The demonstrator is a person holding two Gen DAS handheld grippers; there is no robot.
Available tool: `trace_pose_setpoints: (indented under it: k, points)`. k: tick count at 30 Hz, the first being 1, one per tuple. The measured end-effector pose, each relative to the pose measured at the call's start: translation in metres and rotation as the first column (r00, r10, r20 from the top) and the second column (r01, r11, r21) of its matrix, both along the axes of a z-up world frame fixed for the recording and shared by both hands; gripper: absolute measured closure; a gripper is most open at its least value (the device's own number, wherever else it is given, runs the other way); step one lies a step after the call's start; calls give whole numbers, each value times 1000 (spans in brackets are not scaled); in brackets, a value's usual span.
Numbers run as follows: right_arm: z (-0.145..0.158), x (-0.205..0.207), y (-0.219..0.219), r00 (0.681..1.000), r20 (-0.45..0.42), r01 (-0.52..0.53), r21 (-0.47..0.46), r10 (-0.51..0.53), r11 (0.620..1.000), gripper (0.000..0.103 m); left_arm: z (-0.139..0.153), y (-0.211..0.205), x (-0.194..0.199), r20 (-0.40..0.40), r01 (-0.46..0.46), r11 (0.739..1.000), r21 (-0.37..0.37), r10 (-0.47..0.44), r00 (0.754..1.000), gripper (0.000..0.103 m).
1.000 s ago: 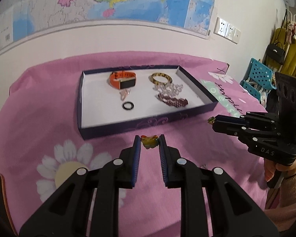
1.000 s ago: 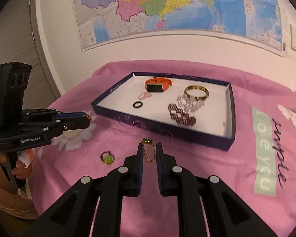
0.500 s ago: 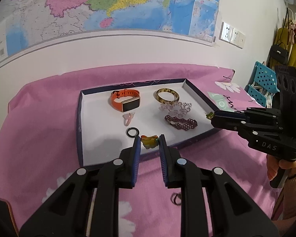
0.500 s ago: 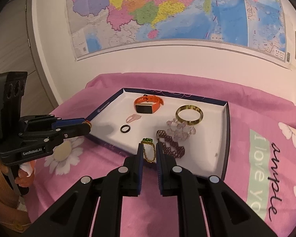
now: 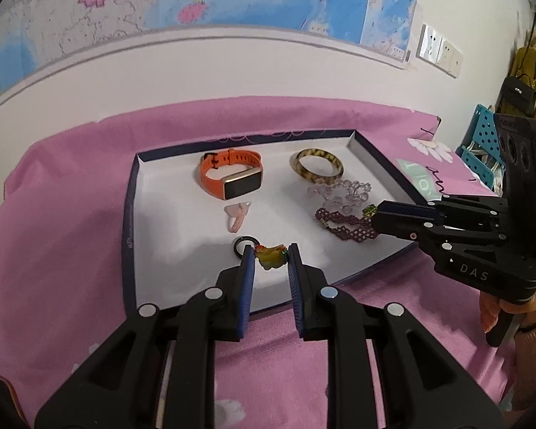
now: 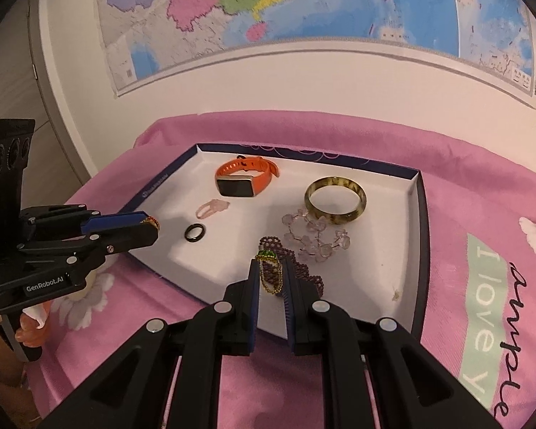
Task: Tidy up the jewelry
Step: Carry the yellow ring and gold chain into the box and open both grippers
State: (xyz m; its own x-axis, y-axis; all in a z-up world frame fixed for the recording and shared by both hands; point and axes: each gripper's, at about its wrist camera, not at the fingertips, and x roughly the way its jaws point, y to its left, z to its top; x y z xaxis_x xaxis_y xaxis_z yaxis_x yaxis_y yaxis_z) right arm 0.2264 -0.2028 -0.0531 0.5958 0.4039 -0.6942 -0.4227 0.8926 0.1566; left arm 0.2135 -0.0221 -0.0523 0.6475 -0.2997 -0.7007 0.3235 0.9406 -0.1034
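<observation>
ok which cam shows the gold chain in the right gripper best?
Right wrist view: the gold chain hangs in full between the right gripper pads, green stone on top. Left wrist view shows only the green tip poking past the closed fingers, over the tray.

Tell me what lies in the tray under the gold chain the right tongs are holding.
The right tongs hold the gold chain over the tray, and the purple beaded bracelet lies right beneath it. The clear bead bracelet is just beyond. Bare tray floor shows nearer the front wall.
</observation>
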Motion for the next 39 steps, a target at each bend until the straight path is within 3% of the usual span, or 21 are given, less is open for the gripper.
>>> trace_pose_setpoints:
  k: [28, 32, 39]
  points:
    - [-16, 11, 5, 999, -37, 18, -30, -19, 999, 88, -23, -2, 19, -79, -18, 1000, 9, 19, 997, 83]
    - [-13, 8, 2, 999, -28, 28, -13, -28, 1000, 88, -18, 1, 16, -57, -28, 1000, 0, 28, 998, 72]
    - [-2, -3, -4, 999, 3, 34, 13, -34, 999, 82, -3, 5, 0, 4, -37, 999, 7, 37, 999, 64]
